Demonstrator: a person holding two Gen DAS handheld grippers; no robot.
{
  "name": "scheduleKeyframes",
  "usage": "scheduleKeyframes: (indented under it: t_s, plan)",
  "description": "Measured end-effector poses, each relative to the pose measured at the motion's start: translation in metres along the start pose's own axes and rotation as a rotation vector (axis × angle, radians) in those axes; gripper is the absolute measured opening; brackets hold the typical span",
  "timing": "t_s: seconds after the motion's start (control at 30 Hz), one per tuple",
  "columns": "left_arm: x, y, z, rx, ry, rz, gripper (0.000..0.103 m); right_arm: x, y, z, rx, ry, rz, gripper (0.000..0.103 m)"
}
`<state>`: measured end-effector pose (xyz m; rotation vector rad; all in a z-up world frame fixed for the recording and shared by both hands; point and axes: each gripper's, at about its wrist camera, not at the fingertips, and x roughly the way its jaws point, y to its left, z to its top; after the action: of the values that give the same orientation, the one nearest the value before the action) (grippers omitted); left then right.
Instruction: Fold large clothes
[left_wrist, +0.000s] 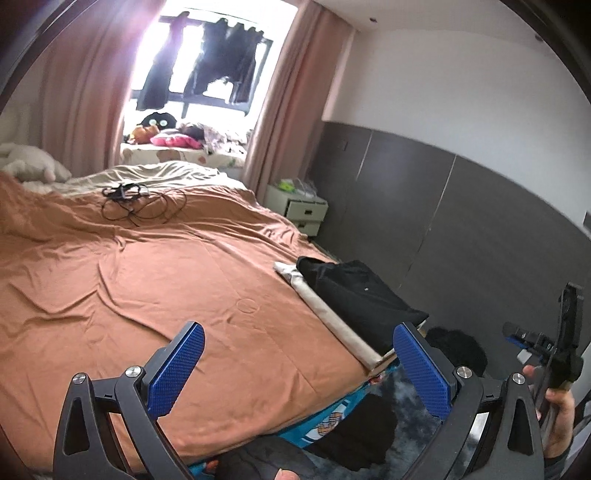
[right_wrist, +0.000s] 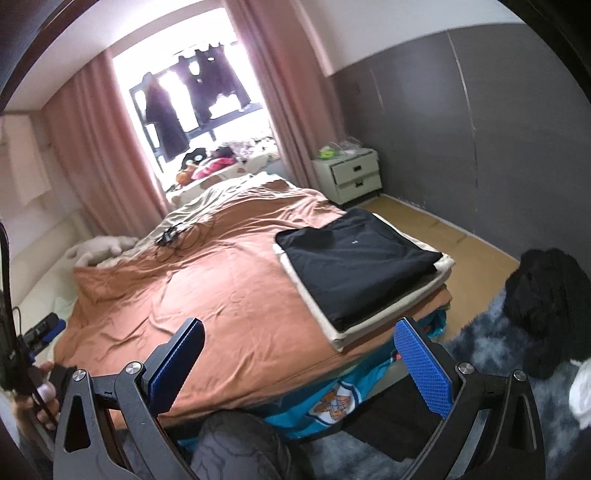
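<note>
Both tongs spread wide, nothing between the blue pads. Left tongs (left_wrist: 299, 363) and right tongs (right_wrist: 300, 363) hang over the near edge of the bed (right_wrist: 221, 288), which has an orange-brown cover.

Folded black garment (right_wrist: 354, 266) lies flat at the bed's near right corner, on top of a folded cream piece (right_wrist: 314, 299) that sticks out along its left and near edges. Neither tongs touches it.

A dark heap (right_wrist: 546, 295), maybe more clothes, sits on the shaggy blue-grey rug (right_wrist: 476, 350) right of the bed; can't tell what it is. Teal printed fabric (right_wrist: 332, 398) shows under the cover's near edge.

Far side: black cable tangle (left_wrist: 136, 201) on the cover, white nightstand (right_wrist: 349, 175) against the grey wall, dark clothes hanging in the window (left_wrist: 207, 62).
</note>
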<state>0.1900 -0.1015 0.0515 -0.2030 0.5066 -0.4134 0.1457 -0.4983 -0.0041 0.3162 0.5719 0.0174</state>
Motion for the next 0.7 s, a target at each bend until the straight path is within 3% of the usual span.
scheduleKeyframes:
  t_s: [0.43, 0.7]
  plan:
    - [-0.086, 0.002, -0.068, 0.057, -0.098, 0.112, 0.102, -0.035, 0.025, -0.06, -0.078, -0.019, 0.099, 0.103]
    - [-0.131, 0.004, -0.108, 0.03, -0.133, 0.147, 0.102, -0.041, 0.035, -0.107, -0.111, 0.0, 0.091, 0.103]
